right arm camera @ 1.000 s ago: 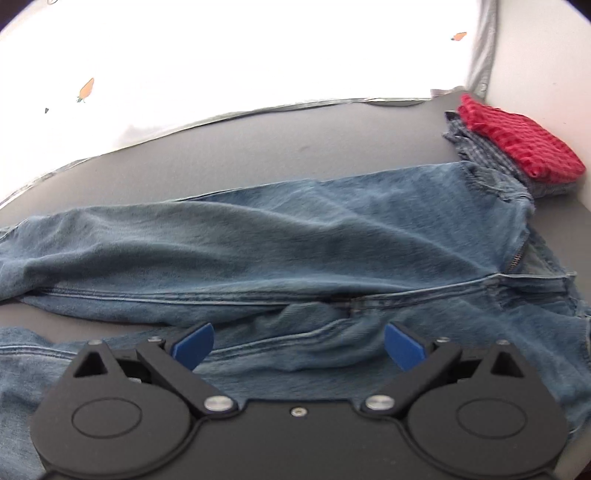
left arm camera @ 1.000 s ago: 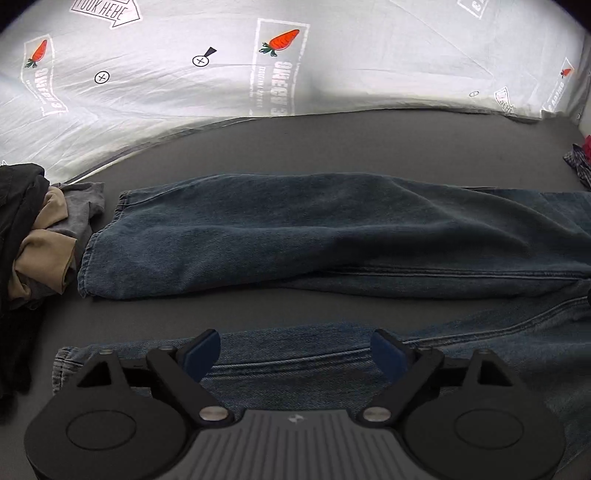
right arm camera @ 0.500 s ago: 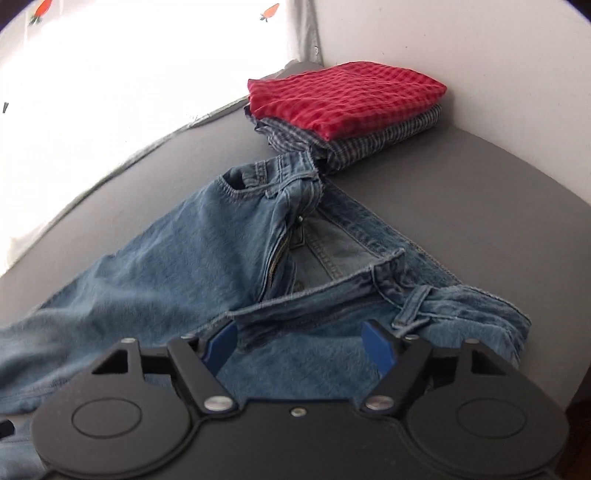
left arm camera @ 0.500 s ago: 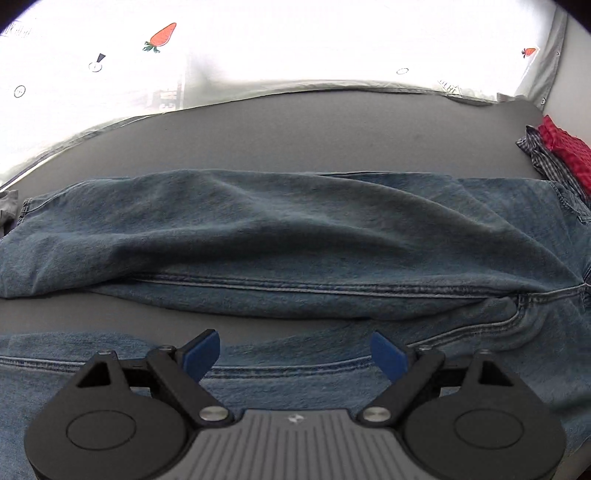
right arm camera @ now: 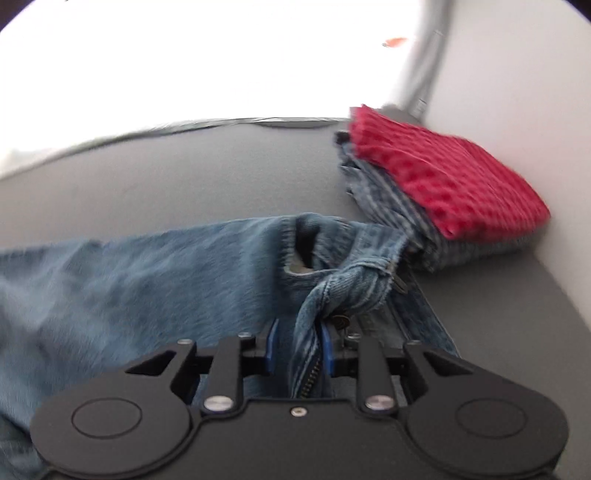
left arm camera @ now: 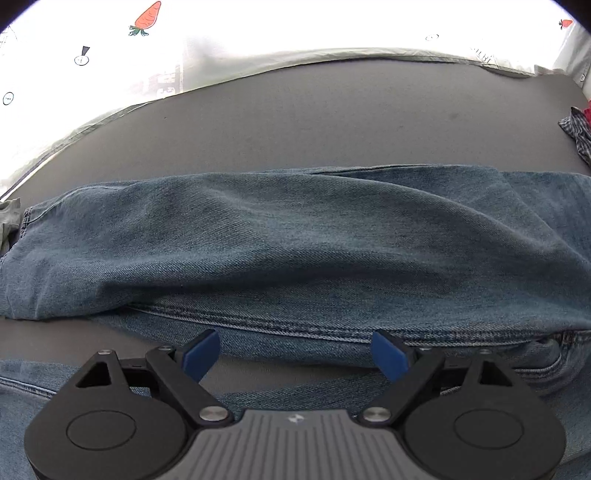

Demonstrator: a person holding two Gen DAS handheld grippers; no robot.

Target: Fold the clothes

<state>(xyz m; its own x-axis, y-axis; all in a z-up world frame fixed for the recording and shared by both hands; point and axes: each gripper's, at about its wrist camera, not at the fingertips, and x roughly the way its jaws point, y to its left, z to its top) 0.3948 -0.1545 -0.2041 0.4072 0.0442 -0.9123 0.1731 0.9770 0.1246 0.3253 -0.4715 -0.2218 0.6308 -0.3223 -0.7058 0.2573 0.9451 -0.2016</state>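
A pair of blue jeans (left arm camera: 280,251) lies spread across the dark grey table, one leg stretched left to right in the left wrist view, the other leg under my gripper. My left gripper (left arm camera: 295,354) is open and empty, its blue fingertips just above the inner seam of the far leg. In the right wrist view the jeans (right arm camera: 147,280) show their waistband and fly. My right gripper (right arm camera: 300,350) is shut on a bunched fold of the waistband by the zipper and holds it lifted.
A folded stack, a red checked garment (right arm camera: 443,177) on a striped blue one (right arm camera: 399,218), sits at the table's far right corner against the wall, touching the jeans' waist. A grey table (left arm camera: 314,122) stretches behind. A carrot-print sheet (left arm camera: 147,22) hangs beyond. A grey cloth (left arm camera: 7,218) shows at the left edge.
My right gripper closed on the jeans' waistband near the fly and pulled it up. My left gripper moved forward toward the far leg's seam and stayed open.
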